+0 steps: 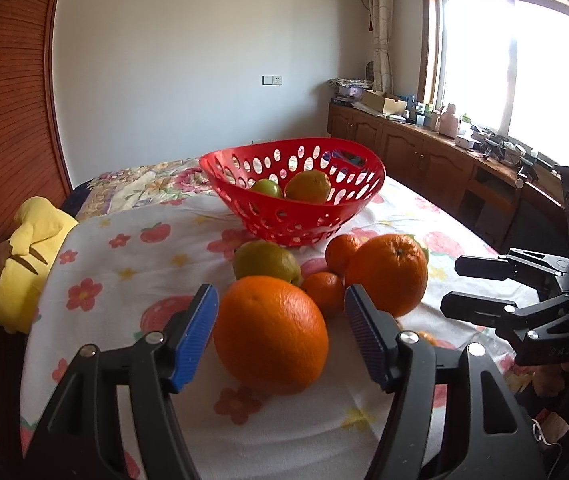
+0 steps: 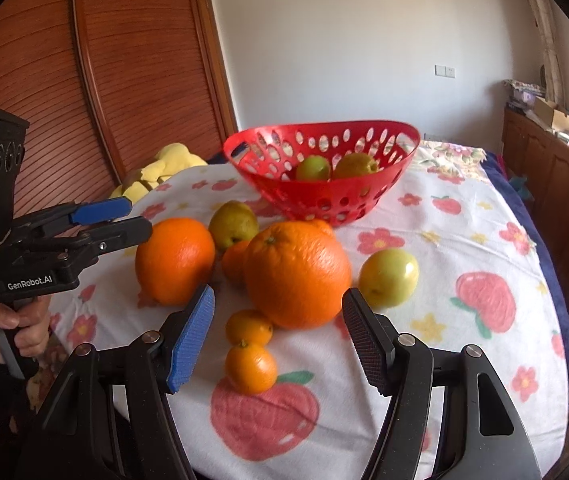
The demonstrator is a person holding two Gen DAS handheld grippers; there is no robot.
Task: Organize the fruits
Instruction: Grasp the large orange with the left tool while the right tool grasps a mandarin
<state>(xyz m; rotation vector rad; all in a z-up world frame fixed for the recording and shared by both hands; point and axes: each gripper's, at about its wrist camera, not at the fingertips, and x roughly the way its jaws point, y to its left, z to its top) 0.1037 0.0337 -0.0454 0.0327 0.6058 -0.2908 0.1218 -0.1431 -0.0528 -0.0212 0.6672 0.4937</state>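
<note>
Right now your left hand-held gripper (image 1: 280, 328) stands spread around the nearer big orange (image 1: 270, 334), one blue-padded finger on each side, with a sliver of cloth showing between pad and peel on both sides. Nothing is pinched yet; you have framed the fruit so that closing takes it across its widest part, which is probably the surest hold on something round and smooth.

Your right hand-held gripper (image 2: 278, 338) is likewise spread and empty. It lines up on the second big orange (image 2: 297, 273), though two small mandarins (image 2: 250, 366) lie in the gap just before its fingers, so pushing straight in could nudge them aside.

Most of the fruit sits loose on the flowered cloth (image 2: 464, 320): the two big oranges, the small mandarins, a pear-like green fruit (image 2: 233, 222) behind them and a yellow-green apple (image 2: 389, 277) off to the right. They cluster tightly, several touching, so lifting one may set a neighbour rolling.

Beyond them stands the red basket (image 1: 296, 222), perforated, wide-mouthed, and already holding two greenish fruits. It looks like where the rest should go, so the job seems barely begun. Taking the front oranges first makes sense, since they block your reach to the others.
</note>
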